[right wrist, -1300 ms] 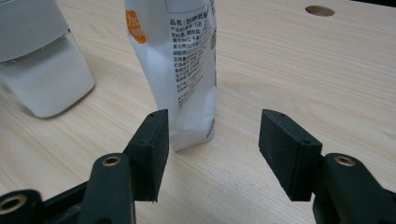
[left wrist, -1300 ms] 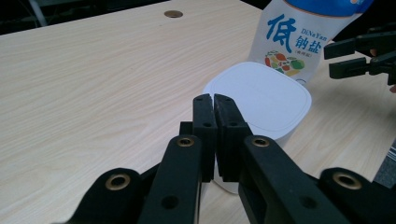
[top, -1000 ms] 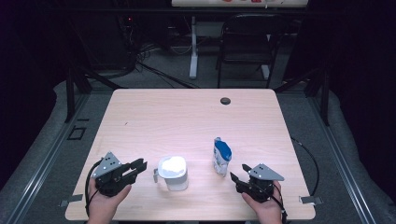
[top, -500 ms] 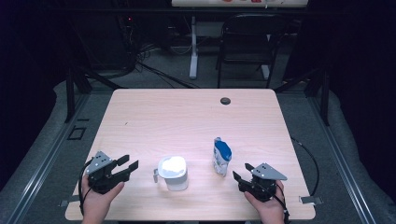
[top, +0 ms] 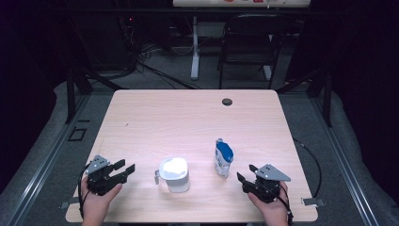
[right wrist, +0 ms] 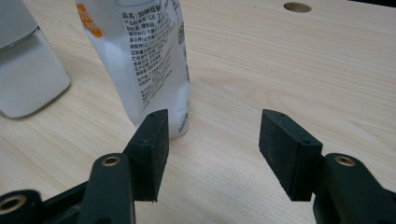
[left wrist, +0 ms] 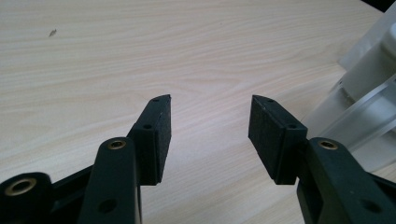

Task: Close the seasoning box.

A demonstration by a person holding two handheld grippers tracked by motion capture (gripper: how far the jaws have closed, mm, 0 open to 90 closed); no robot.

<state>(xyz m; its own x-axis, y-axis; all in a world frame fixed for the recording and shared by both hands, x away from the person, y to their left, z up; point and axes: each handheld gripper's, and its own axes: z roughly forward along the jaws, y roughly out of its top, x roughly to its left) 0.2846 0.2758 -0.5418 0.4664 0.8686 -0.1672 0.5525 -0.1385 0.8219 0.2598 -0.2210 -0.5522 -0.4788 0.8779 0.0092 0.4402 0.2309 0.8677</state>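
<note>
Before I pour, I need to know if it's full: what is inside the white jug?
In the high view the white jug shows a bright white top, either a lid or white contents; I cannot tell which. Its walls are opaque, so the fill level is hidden.

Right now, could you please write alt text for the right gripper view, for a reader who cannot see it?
The right gripper is open with nothing between its black pads, low over a light wooden table. A white printed pouch stands upright just past its left pad, a white container at far left, and a round hole near the table's far edge.
</note>
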